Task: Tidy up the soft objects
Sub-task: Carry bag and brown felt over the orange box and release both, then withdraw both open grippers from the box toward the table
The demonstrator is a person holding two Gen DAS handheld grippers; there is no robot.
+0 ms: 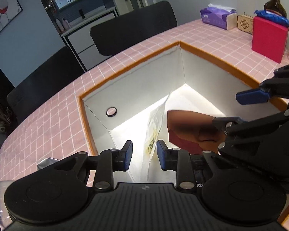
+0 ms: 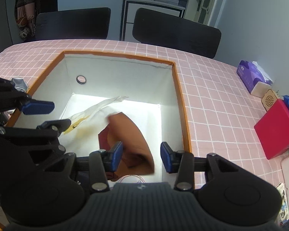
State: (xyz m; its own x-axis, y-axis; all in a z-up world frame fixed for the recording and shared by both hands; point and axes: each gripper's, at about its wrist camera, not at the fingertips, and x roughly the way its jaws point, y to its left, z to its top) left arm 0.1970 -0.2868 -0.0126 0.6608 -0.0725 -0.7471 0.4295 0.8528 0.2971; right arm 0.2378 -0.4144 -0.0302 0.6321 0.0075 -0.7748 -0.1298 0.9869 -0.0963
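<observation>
Brown cloth [image 2: 133,134] in box [image 2: 175,88] — between spread right hand-held gripper [image 2: 141,156] fingers.

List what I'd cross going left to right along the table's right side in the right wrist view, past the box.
Box's orange rim → purple tissue pack → wooden speaker → red box.

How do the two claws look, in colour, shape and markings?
Both look alike. The left claw and the right claw have matte black linkage arms with silver rivets, blue ribbed pads on the fingertips, a ribbed grey-black base bearing a small round logo, and round black discs on either side. No cables or sleeves show.
</observation>
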